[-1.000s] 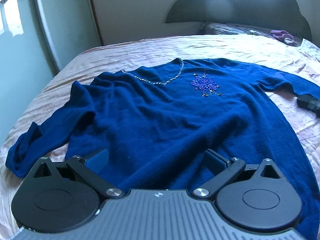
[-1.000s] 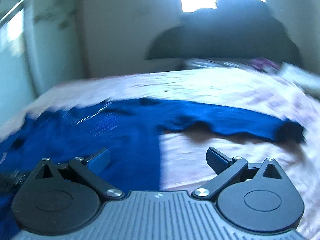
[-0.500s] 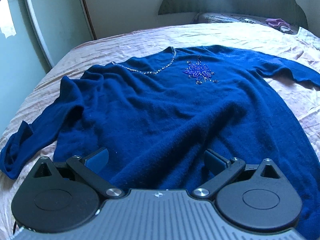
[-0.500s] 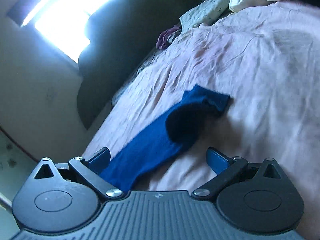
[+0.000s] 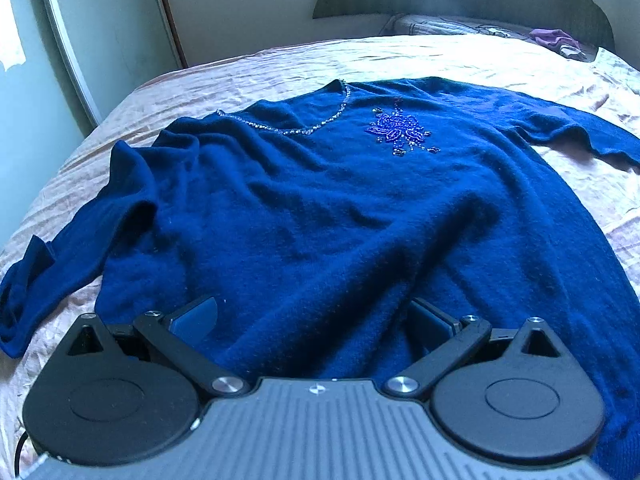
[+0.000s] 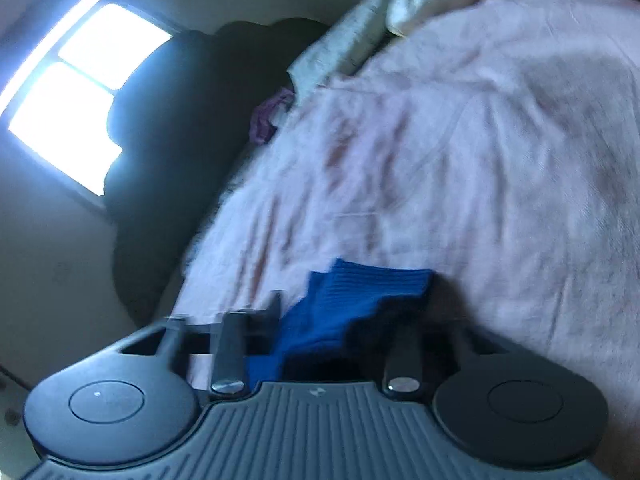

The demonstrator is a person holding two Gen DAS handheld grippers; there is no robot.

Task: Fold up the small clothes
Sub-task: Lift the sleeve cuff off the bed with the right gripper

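The sleeve cuff (image 6: 372, 296) is closed upon by the right hand-held gripper (image 6: 340, 320) — nearer it, sleeve running straight ahead — while the left hand-held gripper (image 5: 316, 316) is held wide open, empty, over the sweater (image 5: 340, 208) hem.

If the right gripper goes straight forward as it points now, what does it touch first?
Most likely the sweater cuff, already lying between the blurred fingers of the right gripper; beyond it, only the sheet.

left gripper (image 5: 314, 316) jaws apart, right gripper (image 6: 344, 320) blurred
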